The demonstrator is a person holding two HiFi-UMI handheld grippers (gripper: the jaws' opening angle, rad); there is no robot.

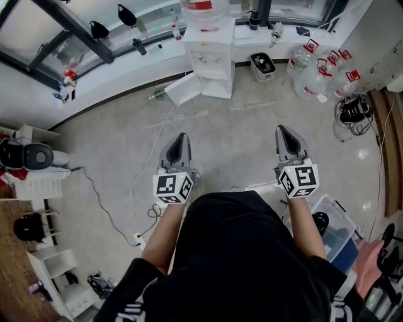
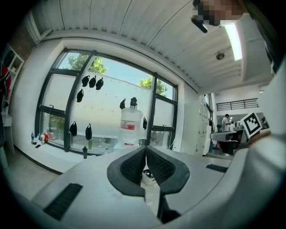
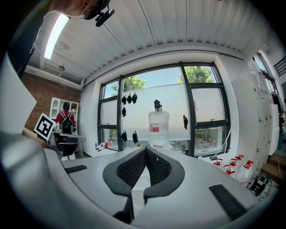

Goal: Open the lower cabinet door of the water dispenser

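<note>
The white water dispenser [image 1: 208, 60] stands against the window wall at the top of the head view, a clear bottle [image 1: 204, 12] on top. Its lower cabinet door [image 1: 183, 88] hangs swung out to the left. Both grippers are held well back from it over the floor. My left gripper [image 1: 181, 137] is shut and empty; my right gripper [image 1: 281, 130] is shut and empty too. In the left gripper view the bottle [image 2: 131, 127] rises above the shut left gripper [image 2: 145, 148]. In the right gripper view the bottle [image 3: 158, 127] stands beyond the shut right gripper [image 3: 146, 149].
Several spare water bottles [image 1: 322, 77] stand at the right wall beside a small bin [image 1: 262, 65]. A cable [image 1: 141, 182] trails over the floor to a socket strip. A clear plastic box [image 1: 337, 226] sits at my right, shelves [image 1: 60, 283] and a chair [image 1: 28, 156] at my left.
</note>
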